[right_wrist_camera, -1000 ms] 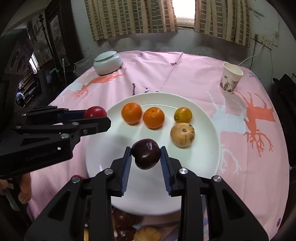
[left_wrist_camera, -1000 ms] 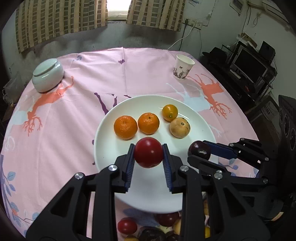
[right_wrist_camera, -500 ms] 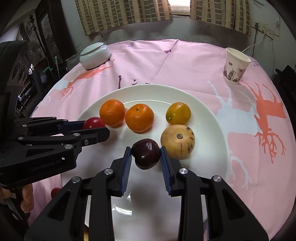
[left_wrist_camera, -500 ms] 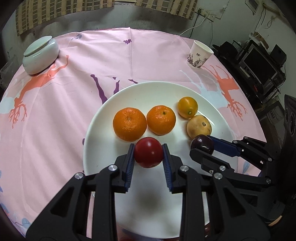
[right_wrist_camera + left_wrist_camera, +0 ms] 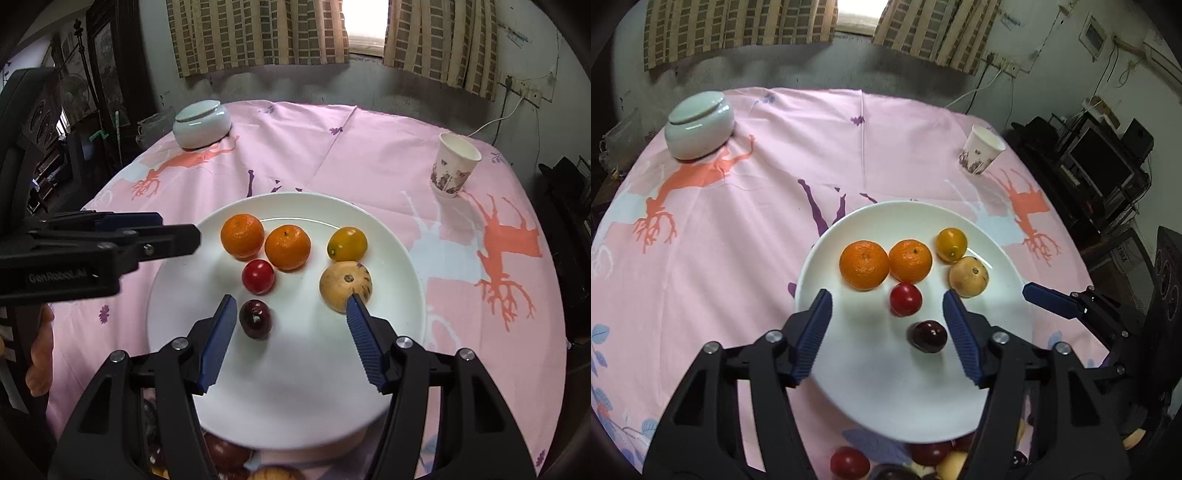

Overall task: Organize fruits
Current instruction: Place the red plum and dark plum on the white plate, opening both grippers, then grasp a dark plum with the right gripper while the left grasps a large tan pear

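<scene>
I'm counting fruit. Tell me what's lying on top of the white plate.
On the white plate: two oranges, a yellow fruit, a tan speckled fruit, a red fruit and a dark purple fruit. Its near rim hides more fruit below.

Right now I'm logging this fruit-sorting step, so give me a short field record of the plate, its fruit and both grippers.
plate: white plate on the pink tablecloth
fruit on plate: two oranges, yellow fruit, tan fruit, red fruit, dark plum
left gripper: open, holding nothing
right gripper: open, holding nothing
off-plate fruit: pile at the near edge, partly hidden
other items: lidded jar, paper cup
</scene>
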